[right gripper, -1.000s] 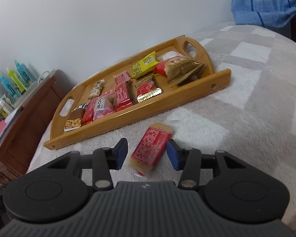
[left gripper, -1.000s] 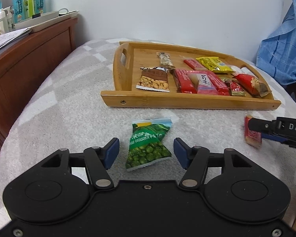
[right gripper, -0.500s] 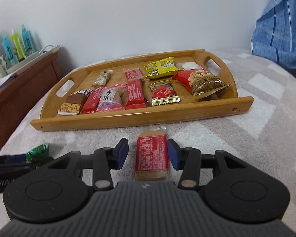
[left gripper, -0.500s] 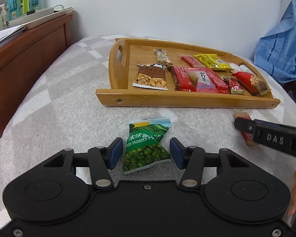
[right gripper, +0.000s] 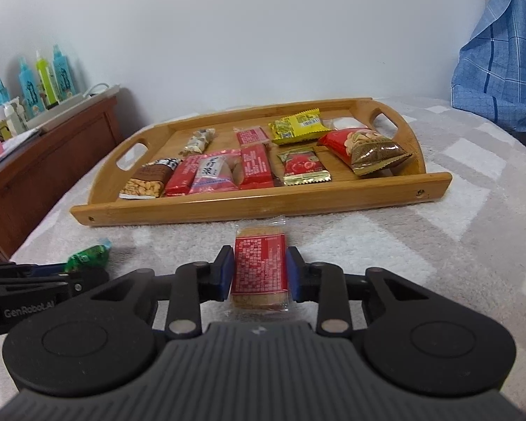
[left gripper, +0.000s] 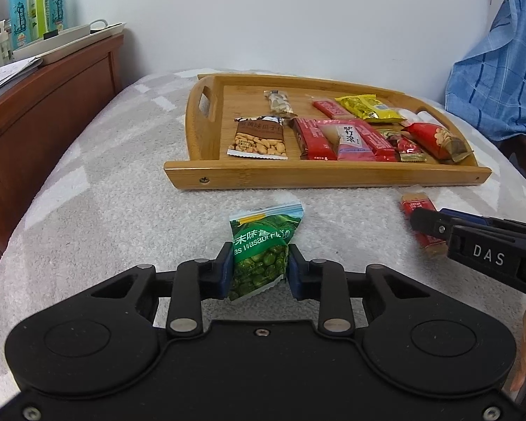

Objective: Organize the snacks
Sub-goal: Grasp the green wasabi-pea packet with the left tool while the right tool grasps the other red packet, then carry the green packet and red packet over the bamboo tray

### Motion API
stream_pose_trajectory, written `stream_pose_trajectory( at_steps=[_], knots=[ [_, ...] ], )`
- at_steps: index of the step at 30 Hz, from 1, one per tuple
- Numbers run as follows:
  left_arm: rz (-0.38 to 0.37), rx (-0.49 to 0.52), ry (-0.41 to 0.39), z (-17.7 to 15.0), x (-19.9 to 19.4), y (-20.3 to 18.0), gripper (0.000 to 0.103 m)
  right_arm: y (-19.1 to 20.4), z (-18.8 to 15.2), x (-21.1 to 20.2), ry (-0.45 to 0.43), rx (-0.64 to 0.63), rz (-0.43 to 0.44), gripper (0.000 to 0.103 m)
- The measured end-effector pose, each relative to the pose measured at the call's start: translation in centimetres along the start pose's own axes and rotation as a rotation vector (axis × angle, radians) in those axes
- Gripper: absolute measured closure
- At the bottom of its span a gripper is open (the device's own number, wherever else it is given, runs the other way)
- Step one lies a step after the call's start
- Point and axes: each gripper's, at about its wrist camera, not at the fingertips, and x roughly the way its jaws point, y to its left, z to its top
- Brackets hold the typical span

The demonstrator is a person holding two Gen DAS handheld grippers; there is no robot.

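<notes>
A bed under a grey-and-white checked blanket [left gripper: 87,210] carries the wooden tray [left gripper: 326,177], and most of the sorting looks done: the tray already holds a row of packets, among them a peanut packet [left gripper: 257,138], red bars [left gripper: 314,137], a yellow packet [left gripper: 368,107] and a red-and-gold bag [right gripper: 366,149]. Only two snacks lie outside it, both on the blanket just in front of the tray's near rim. The left hand-held gripper [left gripper: 260,273] has just been closing, and its blue pads now pinch the green wasabi pea packet [left gripper: 263,245], whose sides crumple between them. The right hand-held gripper [right gripper: 259,273] has likewise just been closing and now clamps the red-labelled biscuit bar [right gripper: 261,266] by its long edges. Neither snack appears lifted yet, so what remains, by my reckoning, is carrying both over the rim and setting them among the others. A white item at the tray's far end is half hidden behind the yellow packet and cannot be identified. The bottles [left gripper: 35,3] on the wooden cabinet [left gripper: 45,115] left of the tray are cut off by the frame, and the blue plaid cloth [right gripper: 501,52] to its right runs out of view.
</notes>
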Motion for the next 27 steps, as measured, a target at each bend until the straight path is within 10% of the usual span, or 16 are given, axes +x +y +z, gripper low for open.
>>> stream_pose_trajectory(
  at_steps=[27],
  knots=[
    [0.035,-0.063,-0.114,8.6,0.0,-0.3,0.074,0.1,6.5,0.6,-0.195,0.045,0.128,0.067]
  ],
)
